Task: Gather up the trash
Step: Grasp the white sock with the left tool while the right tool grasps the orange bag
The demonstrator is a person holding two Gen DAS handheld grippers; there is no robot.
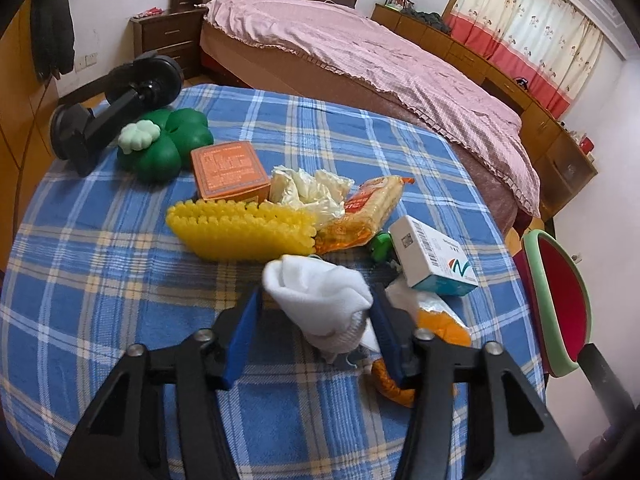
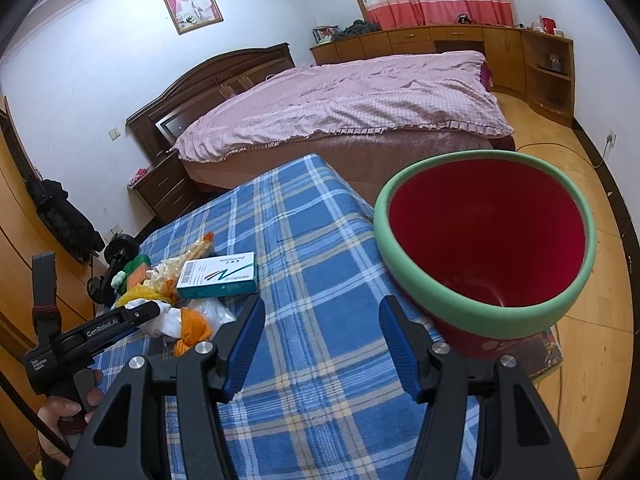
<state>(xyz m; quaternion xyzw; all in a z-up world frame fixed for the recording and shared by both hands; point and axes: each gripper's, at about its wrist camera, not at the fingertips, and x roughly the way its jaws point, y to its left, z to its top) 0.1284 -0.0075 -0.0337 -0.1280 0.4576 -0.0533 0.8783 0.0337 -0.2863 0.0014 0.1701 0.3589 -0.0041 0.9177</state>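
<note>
On the blue plaid tablecloth [image 1: 120, 280] lies a heap of litter. In the left wrist view my left gripper [image 1: 317, 294] has a white wad [image 1: 320, 292] between its blue pads, and both pads touch its sides. Beside the wad lie an orange wrapper [image 1: 442, 326] and a white-and-teal box [image 1: 432, 256]. Behind them are a yellow spiky piece [image 1: 240, 232], an orange carton [image 1: 228, 170], crumpled plastic [image 1: 308, 192] and a noodle pack [image 1: 368, 212]. My right gripper [image 2: 322, 302] hangs open over bare cloth, holding nothing. A red bin with a green rim [image 2: 460, 308] stands just right of it.
A green clover toy [image 1: 168, 148] and a black dumbbell-shaped object [image 1: 112, 108] sit at the table's far left. A bed with a pink cover [image 1: 360, 52] stands beyond the table. The red bin [image 1: 556, 300] is off the table's right edge. A hand [image 2: 60, 412] grips the left tool.
</note>
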